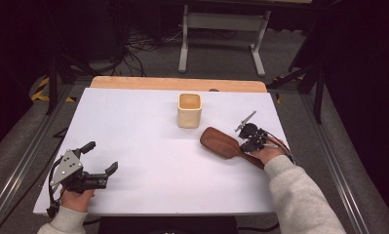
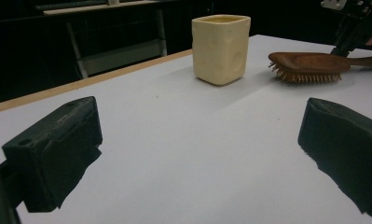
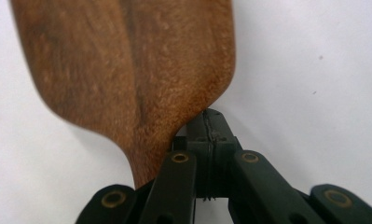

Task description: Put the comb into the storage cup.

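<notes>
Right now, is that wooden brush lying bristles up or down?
Bristles down: the hairbrush rests on its bristles on the table, smooth wooden back up.

Overhead light is brightening the white surface point(image 1: 148, 146) while the room along the frame's top and sides is staying dark; the cup point(image 2: 221, 49) is casting a soft shadow, and the brush point(image 3: 127, 70) close-up is looking slightly blurred
</notes>
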Action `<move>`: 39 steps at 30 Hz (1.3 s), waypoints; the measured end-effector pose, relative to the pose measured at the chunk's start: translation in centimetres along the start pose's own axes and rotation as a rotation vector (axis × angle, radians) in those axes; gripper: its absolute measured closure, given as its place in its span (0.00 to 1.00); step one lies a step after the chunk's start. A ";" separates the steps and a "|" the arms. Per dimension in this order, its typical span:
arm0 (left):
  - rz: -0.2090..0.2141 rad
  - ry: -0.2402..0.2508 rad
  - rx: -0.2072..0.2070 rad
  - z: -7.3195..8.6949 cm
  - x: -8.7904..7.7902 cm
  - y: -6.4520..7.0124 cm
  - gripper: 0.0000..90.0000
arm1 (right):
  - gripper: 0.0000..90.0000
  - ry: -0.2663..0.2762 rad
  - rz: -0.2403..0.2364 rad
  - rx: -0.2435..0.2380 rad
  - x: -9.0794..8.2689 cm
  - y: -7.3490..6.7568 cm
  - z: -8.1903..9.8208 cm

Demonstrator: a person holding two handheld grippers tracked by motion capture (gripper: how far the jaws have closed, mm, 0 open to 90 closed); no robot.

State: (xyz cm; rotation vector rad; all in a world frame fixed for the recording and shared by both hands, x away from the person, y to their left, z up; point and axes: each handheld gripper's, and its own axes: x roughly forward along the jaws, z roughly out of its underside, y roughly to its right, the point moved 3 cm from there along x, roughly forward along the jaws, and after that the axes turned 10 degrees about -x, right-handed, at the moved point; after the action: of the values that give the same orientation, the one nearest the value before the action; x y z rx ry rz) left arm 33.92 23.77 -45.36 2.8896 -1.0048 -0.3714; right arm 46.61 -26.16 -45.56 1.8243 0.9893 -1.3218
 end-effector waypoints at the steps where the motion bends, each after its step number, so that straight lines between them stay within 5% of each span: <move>1: 0.000 0.000 -0.001 0.0 0.0 0.0 0.01 | 0.99 0.003 -0.003 0.002 -0.1 -0.2 0.1; 20: 0.001 0.000 -0.001 0.0 0.1 0.1 0.01 | 0.96 0.035 -0.045 -0.015 -0.5 -3.7 0.8; 28: 0.009 0.005 -0.003 -0.1 0.3 0.0 0.00 | 0.90 0.070 -0.005 0.036 -1.2 -3.8 1.2; 34: 0.020 0.007 0.003 -0.3 0.8 0.2 0.00 | 0.72 0.122 0.057 0.082 -3.1 -4.4 1.2; 39: 0.026 0.004 0.005 -0.4 1.1 0.3 0.00 | 0.32 0.191 0.044 0.141 -4.1 -5.2 0.9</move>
State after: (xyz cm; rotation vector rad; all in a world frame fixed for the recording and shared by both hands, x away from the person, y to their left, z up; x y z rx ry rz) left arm 34.70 22.80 -45.16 2.8770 -1.0436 -0.3617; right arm 40.84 -25.11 -42.30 2.0992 0.9680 -1.2353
